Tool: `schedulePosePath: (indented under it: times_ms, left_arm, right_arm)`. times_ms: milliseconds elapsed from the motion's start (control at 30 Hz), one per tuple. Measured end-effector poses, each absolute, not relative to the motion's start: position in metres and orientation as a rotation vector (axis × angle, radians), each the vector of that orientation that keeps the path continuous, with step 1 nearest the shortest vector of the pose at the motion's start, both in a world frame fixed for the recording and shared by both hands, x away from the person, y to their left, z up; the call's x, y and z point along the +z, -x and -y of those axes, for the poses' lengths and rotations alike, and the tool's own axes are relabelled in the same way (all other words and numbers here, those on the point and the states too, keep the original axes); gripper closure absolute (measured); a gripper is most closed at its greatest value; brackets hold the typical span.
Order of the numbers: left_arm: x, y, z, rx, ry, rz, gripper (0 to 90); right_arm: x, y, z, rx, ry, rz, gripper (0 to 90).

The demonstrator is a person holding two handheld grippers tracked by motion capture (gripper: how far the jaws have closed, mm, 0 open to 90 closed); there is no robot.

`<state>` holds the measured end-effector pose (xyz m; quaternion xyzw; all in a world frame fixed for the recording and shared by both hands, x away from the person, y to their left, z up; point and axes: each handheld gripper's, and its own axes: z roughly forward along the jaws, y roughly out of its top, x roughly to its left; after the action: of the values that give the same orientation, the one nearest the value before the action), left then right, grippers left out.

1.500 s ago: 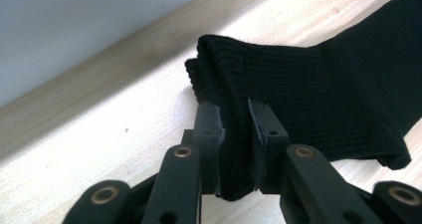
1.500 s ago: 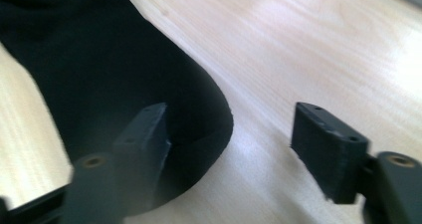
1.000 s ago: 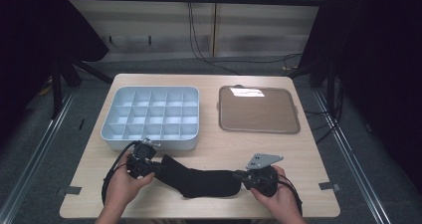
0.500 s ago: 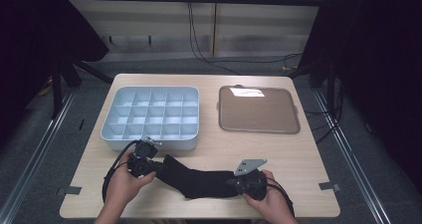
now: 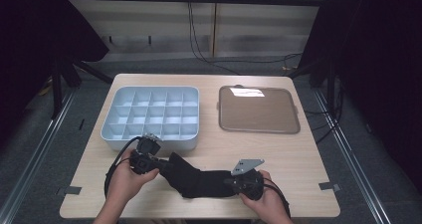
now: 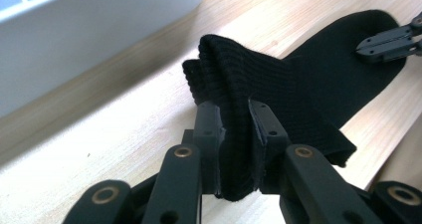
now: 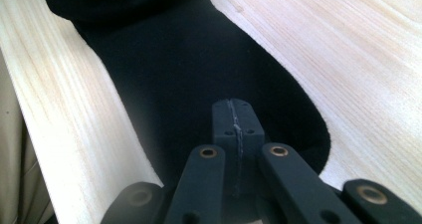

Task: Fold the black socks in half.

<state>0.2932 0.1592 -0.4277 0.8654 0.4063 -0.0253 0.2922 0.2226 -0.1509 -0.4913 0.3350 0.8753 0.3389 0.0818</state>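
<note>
High view: light wooden table [image 5: 209, 149] carrying a pale blue-grey plastic tray of square compartments [image 5: 152, 117] at rear left, all compartments bare, and a flat brown rectangular tray with a raised rim [image 5: 259, 109] at rear right. Long black ribbed knit sock [image 5: 199, 179] lies near the front edge, stretched crosswise between the two hands. Left gripper [image 5: 161, 165] sits at the sock's cuff end, just in front of the compartment tray; right gripper [image 5: 234, 181] sits at the toe end.

Left gripper view: jaws clamped on a gathered fold of the sock's ribbed cuff [image 6: 239, 109], which is lifted off the table; the foot part runs away flat toward the other gripper [image 6: 385, 42], seen at upper right on the toe.

Right gripper view: jaws closed together over the sock [image 7: 199, 69], a thin edge of fabric apparently pinched between them, rounded toe just beside them on the wood.

Progress, judged: both ends gripped, sock laid out; folding or rolling not yet begun, and placing in a compartment is left
</note>
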Motion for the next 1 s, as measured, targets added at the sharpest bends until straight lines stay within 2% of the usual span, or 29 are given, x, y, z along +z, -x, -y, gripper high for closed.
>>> schedulePosePath:
  times_ms: [567, 1000]
  left_arm:
    - [-0.405, -0.295, -0.143, -0.067, -2.337, -1.022, 76.4]
    - [-0.434, -0.305, -0.17, -0.053, -2.352, -1.171, 77.1]
  right_arm:
    - [-0.49, -0.225, 0.139, 0.988, -1.004, -2.607, 90.0]
    - [-0.49, -0.226, 0.159, 0.989, -1.044, -2.599, 90.0]
